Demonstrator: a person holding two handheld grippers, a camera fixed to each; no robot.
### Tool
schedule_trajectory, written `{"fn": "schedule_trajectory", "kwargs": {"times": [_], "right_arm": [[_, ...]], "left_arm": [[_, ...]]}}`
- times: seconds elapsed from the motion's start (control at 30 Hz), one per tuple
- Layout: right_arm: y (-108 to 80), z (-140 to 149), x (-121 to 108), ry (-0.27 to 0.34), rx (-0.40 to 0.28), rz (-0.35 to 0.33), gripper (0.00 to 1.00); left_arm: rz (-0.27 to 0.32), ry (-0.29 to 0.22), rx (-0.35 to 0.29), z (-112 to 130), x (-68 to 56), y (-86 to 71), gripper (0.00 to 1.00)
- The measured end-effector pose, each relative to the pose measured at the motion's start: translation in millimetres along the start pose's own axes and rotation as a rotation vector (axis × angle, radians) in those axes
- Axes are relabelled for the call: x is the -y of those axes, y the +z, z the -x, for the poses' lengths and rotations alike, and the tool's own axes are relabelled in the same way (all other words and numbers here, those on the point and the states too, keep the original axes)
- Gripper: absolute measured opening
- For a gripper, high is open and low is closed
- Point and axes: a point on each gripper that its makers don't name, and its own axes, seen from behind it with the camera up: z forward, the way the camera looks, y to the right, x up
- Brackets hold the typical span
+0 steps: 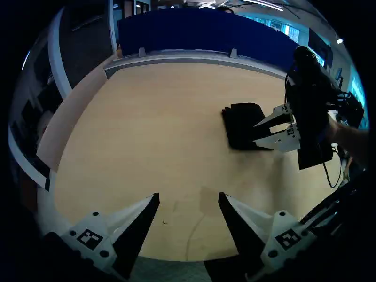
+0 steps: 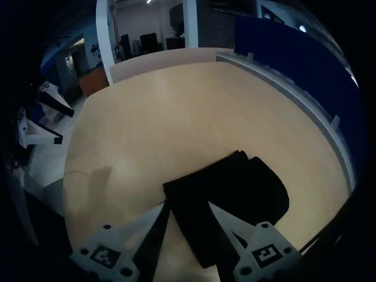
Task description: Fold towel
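A black towel point(image 1: 242, 124) lies folded into a compact, layered rectangle on the light wooden tabletop point(image 1: 155, 122). It sits well in from the blue partition point(image 1: 211, 33) that runs along the tabletop's far edge.

In the left gripper view, the right hand-held gripper point(image 1: 254, 134) reaches in toward the towel from the side away from the bare wood. Its two white fingers are stacked one above the other and slant down to the towel's near edge. Its dark body rises steeply behind the fingers. A person's forearm point(image 1: 352, 141) comes in level behind that body, and a black cable point(image 1: 329, 174) hangs beneath it.

The right gripper view looks along those same fingers. They stand partly apart and straddle a corner of the towel. The cloth runs between the tips and back toward the camera. A sliver of bare wood shows between the cloth and one finger, so the fingers are not clamped on it. The bulk of the towel spreads out beyond and to one side of the tips.

The left hand-held gripper point(image 1: 188, 196) is well apart from the towel, over bare wood. Its fingers are spread wide with nothing between them, and their tips are angled down at the tabletop. In the right gripper view, its two white fingers appear far from the towel, past the tabletop's edge.
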Motion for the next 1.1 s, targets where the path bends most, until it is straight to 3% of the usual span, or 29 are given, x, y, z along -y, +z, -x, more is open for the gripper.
{"fn": "schedule_trajectory", "kwargs": {"times": [0.37, 1.1], "right_arm": [[-11.0, 12.2, -4.8, 0.022, 0.006, 0.025, 0.57], [-47.7, 81.5, -17.3, 0.133, 0.070, 0.118, 0.61]], "left_arm": [[0.002, 0.007, 0.000, -2.2, -2.6, 2.6, 0.93], [0.008, 0.028, 0.004, -6.1, -8.2, 4.4, 0.93]]}}
